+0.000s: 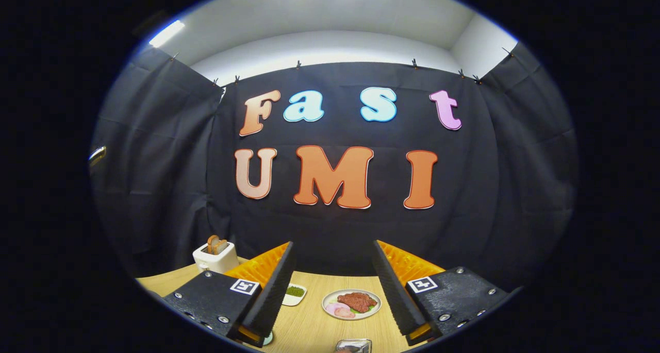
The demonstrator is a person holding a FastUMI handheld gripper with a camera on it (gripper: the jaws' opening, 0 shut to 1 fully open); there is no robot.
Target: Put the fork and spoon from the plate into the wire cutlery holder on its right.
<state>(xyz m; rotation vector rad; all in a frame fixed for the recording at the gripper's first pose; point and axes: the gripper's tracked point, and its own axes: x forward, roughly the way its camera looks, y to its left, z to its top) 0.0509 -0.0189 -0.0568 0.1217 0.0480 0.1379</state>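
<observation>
Jaws spread wide, nothing between them, held high and level, looking across the desk rather than down at it.

Between the fingers, on the desk: a plate with a dark slab of meat, pink slices and a bit of green. Can't make out a fork or spoon on it at this size, so I can't say if this is the task's plate. Beside it, close against the left finger, a small white dish with something green in it. Nearer the camera, low between the fingers, a clear or metallic thing, cut off; can't tell what it is. Could be the wire cutlery holder, not confirmed.

Further out, beyond the left finger: white toaster with toast sticking up, at the desk's far corner. Black cloth wall behind everything.

Judgement on handling: fork and spoon should be light, stiff, thin, and slippery if metal. They lie flat, so getting a finger under is the hard part. Best to pinch across the handle near mid-length, jaws closed down narrow first, fingers square to the handle. The holder, if wire, is likely light and easy to knock over, so drop in handle-down and gently.

Task looks unstarted; view needs to tilt down first.
</observation>
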